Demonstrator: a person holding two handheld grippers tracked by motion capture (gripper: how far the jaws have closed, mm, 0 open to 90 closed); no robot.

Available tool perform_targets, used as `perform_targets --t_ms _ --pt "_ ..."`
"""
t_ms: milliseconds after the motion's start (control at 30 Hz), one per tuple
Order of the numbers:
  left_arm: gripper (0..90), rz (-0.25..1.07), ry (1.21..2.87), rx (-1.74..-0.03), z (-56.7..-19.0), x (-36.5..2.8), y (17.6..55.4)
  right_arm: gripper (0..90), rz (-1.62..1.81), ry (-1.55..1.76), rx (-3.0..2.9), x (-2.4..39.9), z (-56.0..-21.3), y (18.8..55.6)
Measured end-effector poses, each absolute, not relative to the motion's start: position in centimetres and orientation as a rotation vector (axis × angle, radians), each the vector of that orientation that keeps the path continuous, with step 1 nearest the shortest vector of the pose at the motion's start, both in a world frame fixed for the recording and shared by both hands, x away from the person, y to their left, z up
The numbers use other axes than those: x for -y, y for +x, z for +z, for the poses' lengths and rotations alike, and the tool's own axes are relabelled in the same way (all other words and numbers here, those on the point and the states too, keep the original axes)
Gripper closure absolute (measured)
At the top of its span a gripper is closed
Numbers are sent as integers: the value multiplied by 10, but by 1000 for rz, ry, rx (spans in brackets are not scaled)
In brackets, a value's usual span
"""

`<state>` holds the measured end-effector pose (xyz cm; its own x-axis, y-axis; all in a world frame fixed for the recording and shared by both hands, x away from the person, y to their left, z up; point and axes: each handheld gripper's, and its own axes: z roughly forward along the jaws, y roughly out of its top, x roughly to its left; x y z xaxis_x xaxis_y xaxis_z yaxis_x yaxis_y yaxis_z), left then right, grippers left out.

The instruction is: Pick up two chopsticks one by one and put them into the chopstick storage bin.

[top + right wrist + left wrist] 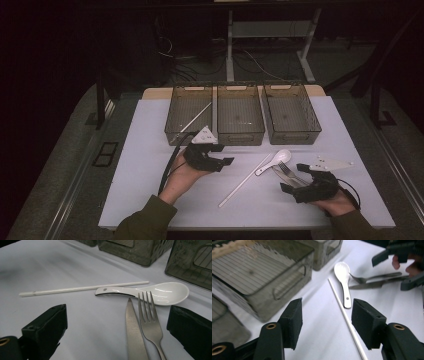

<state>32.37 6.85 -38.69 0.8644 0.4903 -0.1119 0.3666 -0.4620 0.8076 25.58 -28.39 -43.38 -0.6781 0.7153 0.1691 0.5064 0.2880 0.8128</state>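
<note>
You are in the reach-and-pick step of sorting cutlery into the bins. Your left hand-held gripper (225,161) stands with its jaws apart and nothing between the pads; it is aimed across the bench (150,165) toward the loose pieces. Ahead of its jaws and slightly toward its right pad lies the white stick (344,315), running away from you; just beyond it, touching or nearly so, is the white spoon (343,280) with its bowl at the far end. To the left of this gripper sits the middle bin (262,277), near enough for a short carry.

Your right hand-held gripper (295,180) is also parted and clamped on nothing. The knife (133,332) and fork (150,325) lie side by side on the bench between its jaws, tips pointing away, with the fork's tines resting at the spoon's bowl.

My reading: the left side is lining up on the stick or the spoon. The next move calls for bringing the pads down either side of one piece only, square to its length, before closing. The stick is thin and lies flat, so the pads must reach the bench surface. Watch that closing on it does not nudge the spoon.
</note>
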Motion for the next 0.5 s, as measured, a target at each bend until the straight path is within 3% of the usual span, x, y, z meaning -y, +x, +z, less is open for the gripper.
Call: perform_targets --t_ms 500 --pt "580 83 2170 -600 -414 -40 313 31 1335 1132 -2326 284 -434 256"
